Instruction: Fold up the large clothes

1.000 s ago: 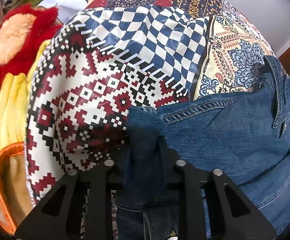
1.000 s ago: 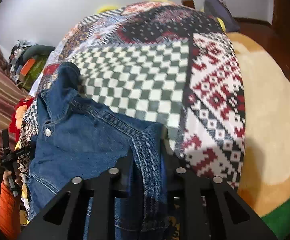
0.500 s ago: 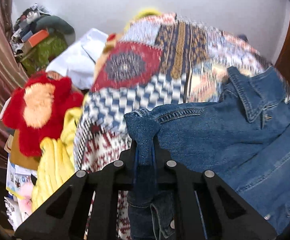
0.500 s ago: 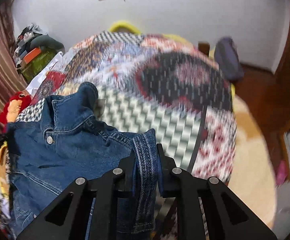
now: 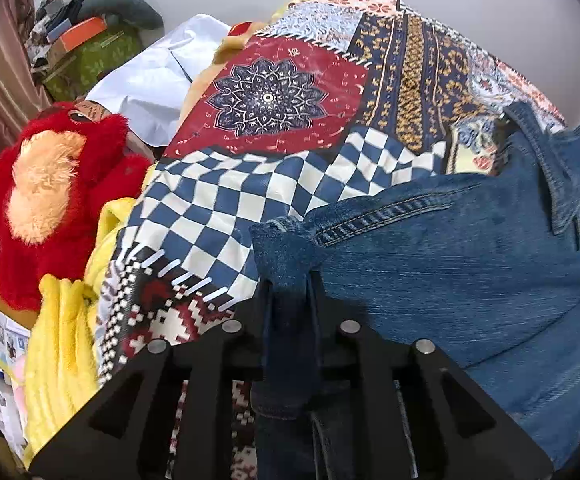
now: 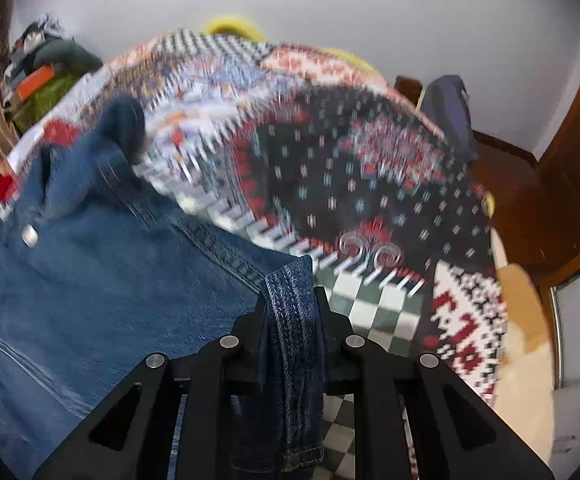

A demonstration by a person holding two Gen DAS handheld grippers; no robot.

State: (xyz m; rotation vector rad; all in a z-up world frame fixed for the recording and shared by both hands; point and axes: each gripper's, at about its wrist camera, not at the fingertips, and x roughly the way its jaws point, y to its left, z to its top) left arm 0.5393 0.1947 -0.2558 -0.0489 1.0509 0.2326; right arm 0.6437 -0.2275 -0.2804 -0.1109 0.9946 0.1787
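1. A bed fills the room beneath a plain pale wall, covered by a patchwork bedspread (image 5: 290, 184) of red, navy, checkered and floral panels.
2. The bed's left edge is crowded: a fluffy red plush toy with a peach face (image 5: 50, 196) and a ribbed yellow blanket (image 5: 58, 352) press against it, with a white sheet (image 5: 158, 84) and a pile of boxes and bags further back.
3. In the right wrist view, much blurred, the bed's right edge drops to a tan blanket (image 6: 526, 344), with brown wooden panelling (image 6: 570, 184) beyond; the far half of the bedspread lies bare.
4. A blue denim jacket (image 5: 470, 272) lies spread across the near part of the bed, collar toward the far side.
5. The left claw (image 5: 290, 292) pinches a bunched corner of the denim; its jaws are easing apart, the cloth between them.
6. The right claw (image 6: 292, 300) is narrow, clamped on a stitched denim fold that hangs through its fingers.
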